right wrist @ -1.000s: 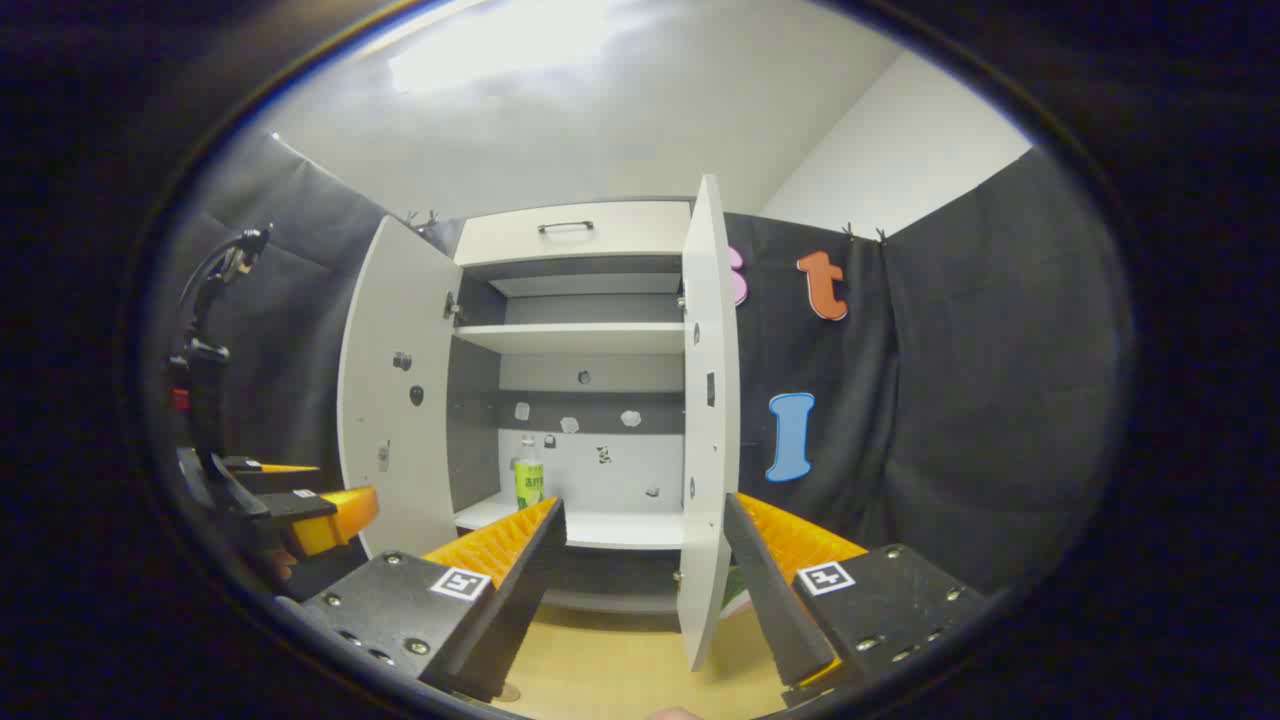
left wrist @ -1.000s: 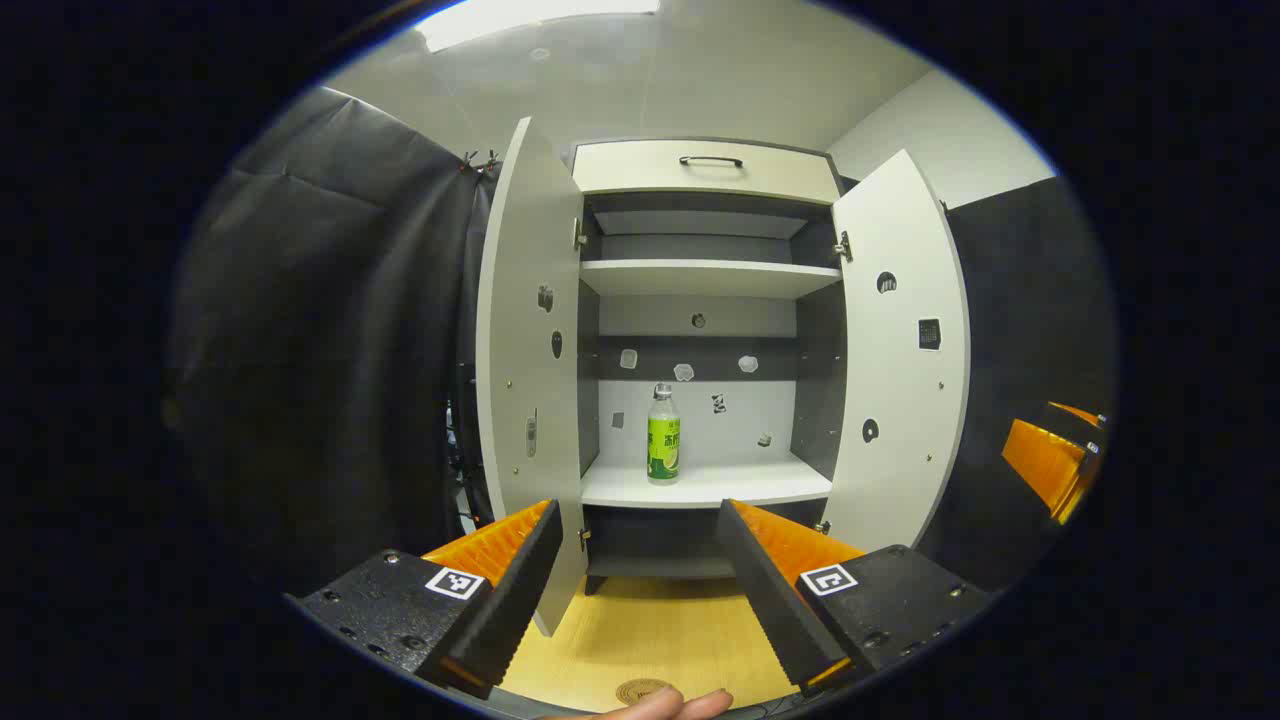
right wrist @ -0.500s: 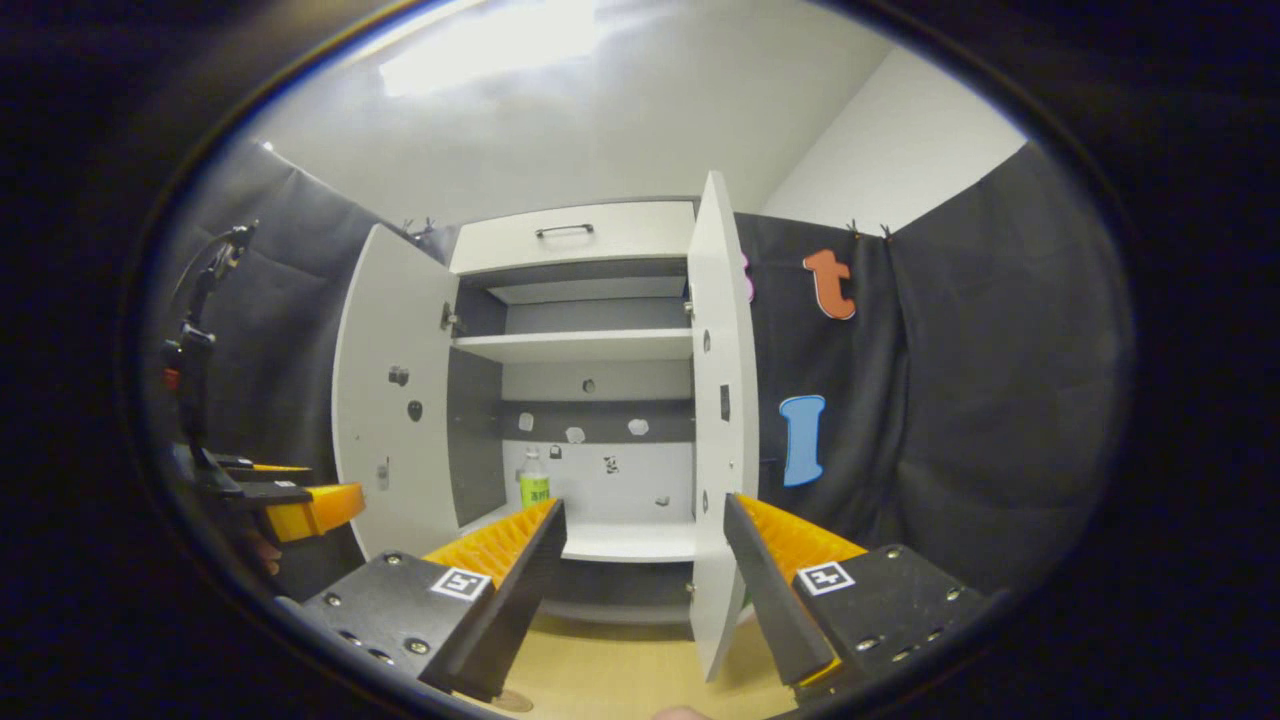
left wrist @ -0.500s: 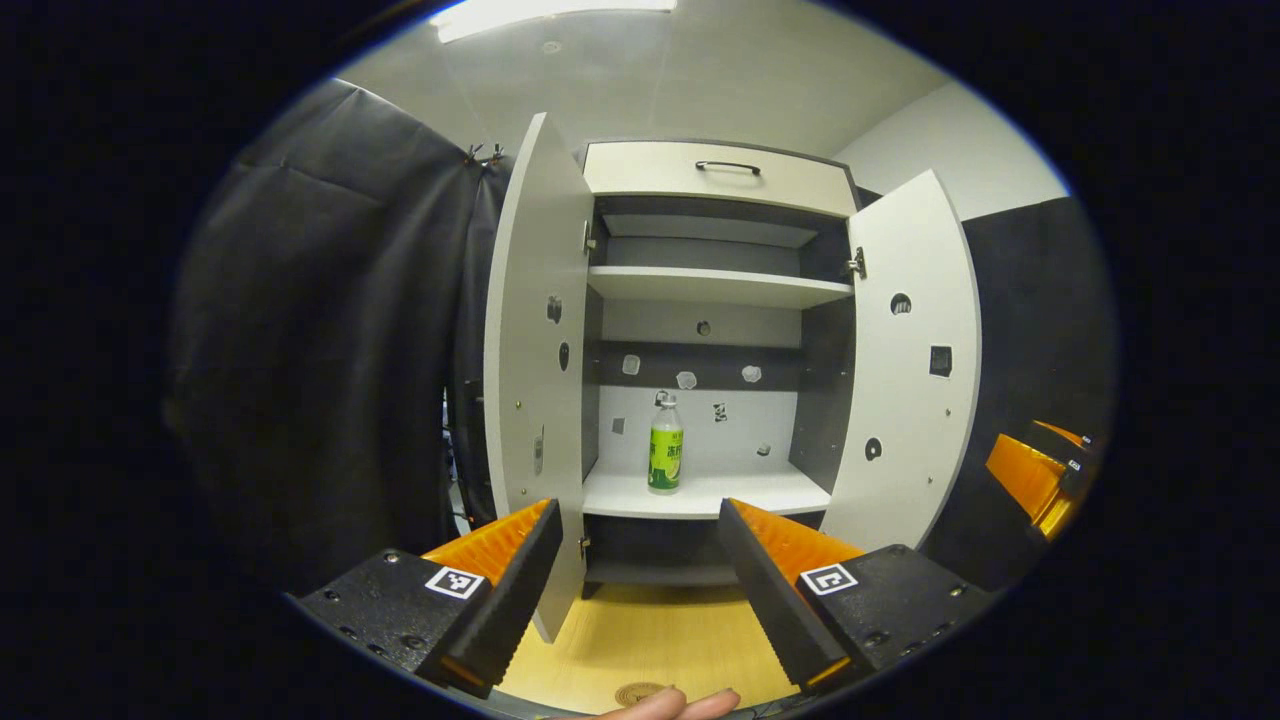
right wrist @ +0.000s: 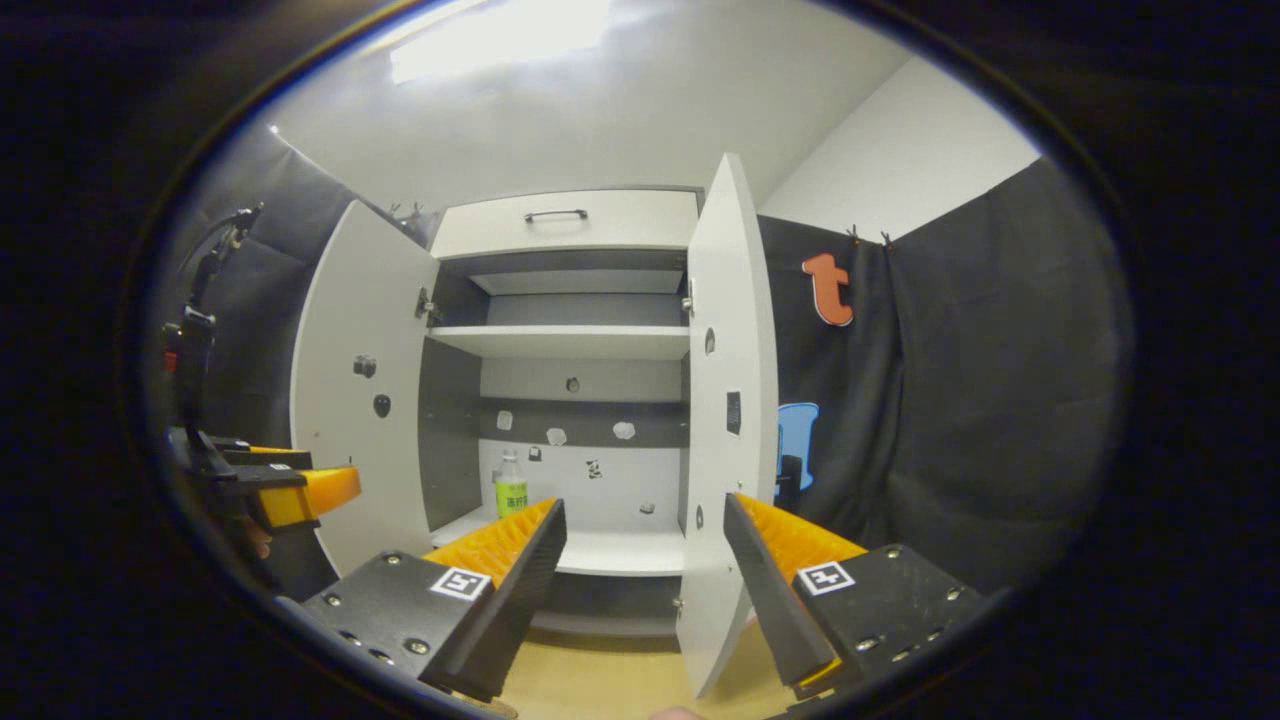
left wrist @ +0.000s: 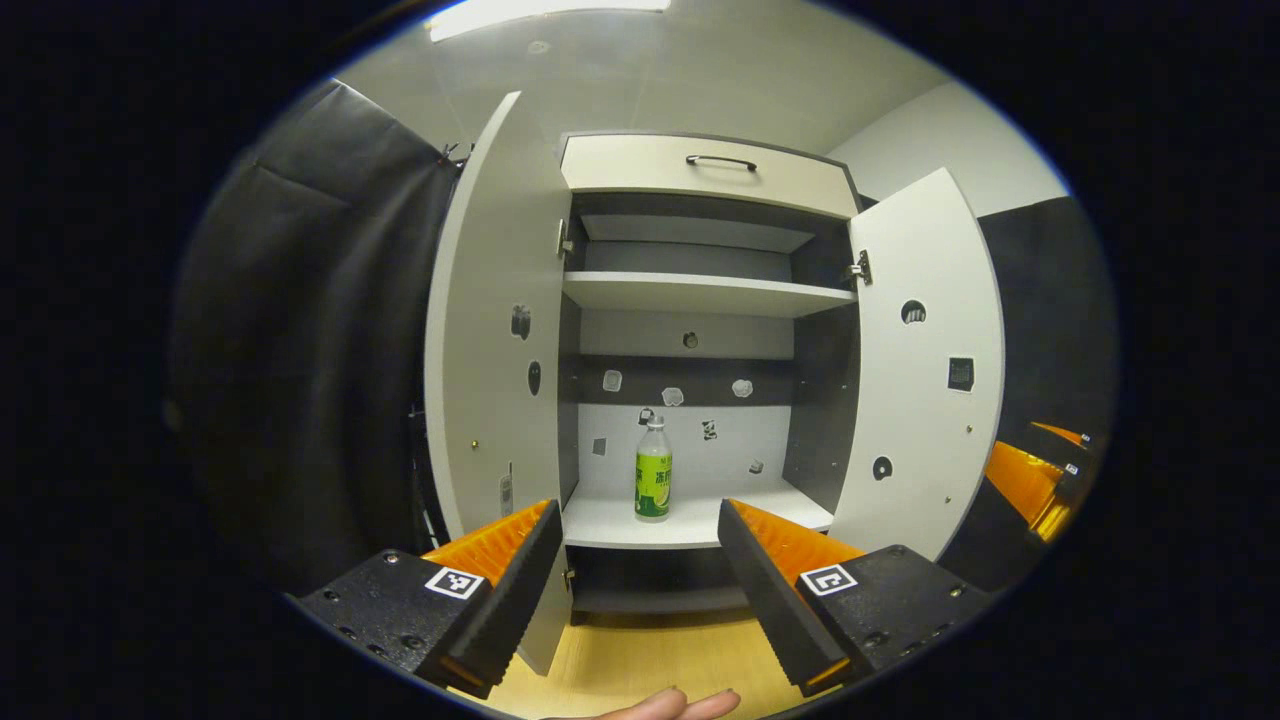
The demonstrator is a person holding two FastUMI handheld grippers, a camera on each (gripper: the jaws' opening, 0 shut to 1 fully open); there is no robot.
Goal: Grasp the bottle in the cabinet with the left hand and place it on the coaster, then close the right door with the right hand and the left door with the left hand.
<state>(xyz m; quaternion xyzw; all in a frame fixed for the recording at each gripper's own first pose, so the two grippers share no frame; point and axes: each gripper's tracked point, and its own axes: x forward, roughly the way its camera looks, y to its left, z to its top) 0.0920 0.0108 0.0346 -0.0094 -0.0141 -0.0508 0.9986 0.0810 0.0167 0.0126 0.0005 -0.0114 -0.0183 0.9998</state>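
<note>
right now i count one cabinet (left wrist: 700,300) in front of me, with two doors, both swung open: the left door (left wrist: 495,330) and the right door (left wrist: 925,360). from the left gripper view there is one bottle (left wrist: 653,483), clear with a green label, standing upright on the lower shelf (left wrist: 690,525), a little left of the middle and apart from both side walls. above it sits one more shelf (left wrist: 700,293), bare, and at the top one drawer front with a single dark handle (left wrist: 720,160). the back panel carries several small stickers; i cannot tell what they are. my left gripper (left wrist: 635,545) has its two fingers spread wide with nothing between them, pointed at the cabinet opening, the bottle seen in the gap between the fingers but well beyond them. a bit of my hand (left wrist: 660,706) shows at the bottom edge, over the light wooden bench (left wrist: 640,660). from the right gripper view, the right gripper (right wrist: 645,545) is also wide open and holding nothing; the edge of the right door stands just beside its right-hand finger (right wrist: 770,590), though i cannot tell if they touch. the same bottle appears there, far back on the lower shelf, near the left wall of the cabinet. the left gripper also shows at the far left of that view.
</note>
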